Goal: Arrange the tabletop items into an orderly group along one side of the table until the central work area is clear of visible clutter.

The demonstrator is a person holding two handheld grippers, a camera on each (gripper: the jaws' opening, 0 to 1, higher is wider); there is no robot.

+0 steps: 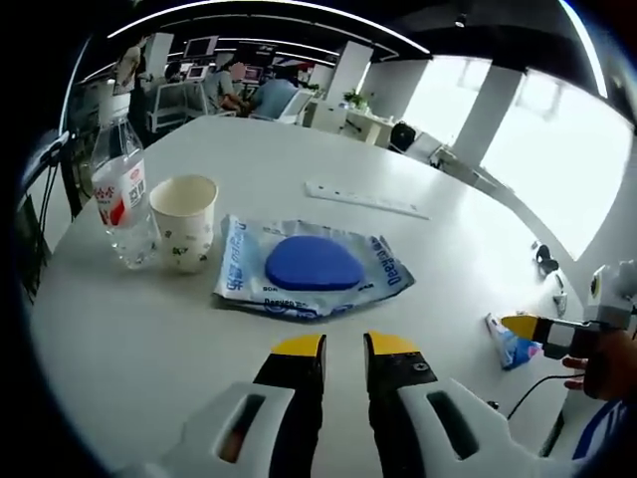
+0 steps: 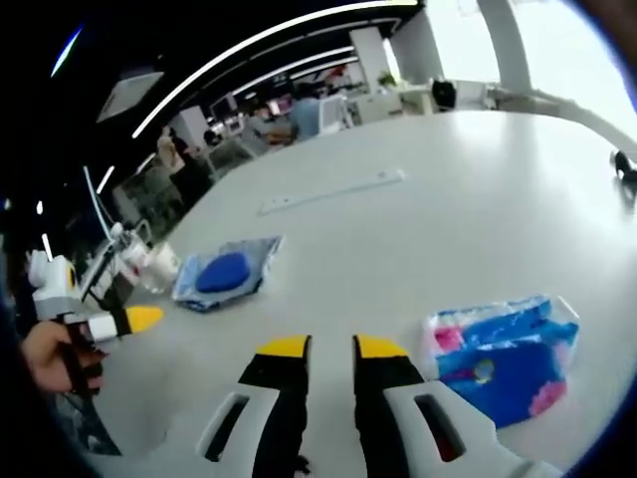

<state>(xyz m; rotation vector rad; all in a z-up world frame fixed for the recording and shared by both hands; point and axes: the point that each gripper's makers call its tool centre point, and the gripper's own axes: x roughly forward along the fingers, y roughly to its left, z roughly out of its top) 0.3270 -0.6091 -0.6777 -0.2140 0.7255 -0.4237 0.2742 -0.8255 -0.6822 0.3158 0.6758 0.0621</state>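
In the left gripper view a blue packet [image 1: 312,267] with a blue oval pad inside lies flat on the white table [image 1: 249,149]. Left of it stand a paper cup [image 1: 186,221] and a clear water bottle [image 1: 119,194]. A long ruler [image 1: 365,199] lies behind the packet. My left gripper [image 1: 343,349] hangs just short of the packet, jaws close together and holding nothing. My right gripper [image 2: 331,349], also shut and holding nothing, hovers left of a blue and pink tissue pack [image 2: 503,354]. The packet [image 2: 224,272], cup [image 2: 159,264] and ruler [image 2: 333,191] lie farther off.
The right gripper [image 1: 523,327] enters at the right, held by a hand [image 1: 607,363], beside the tissue pack [image 1: 511,344]. The left gripper [image 2: 139,319] shows at the left. A small black object [image 1: 545,261] sits near the table's edge. Desks and seated people fill the background.
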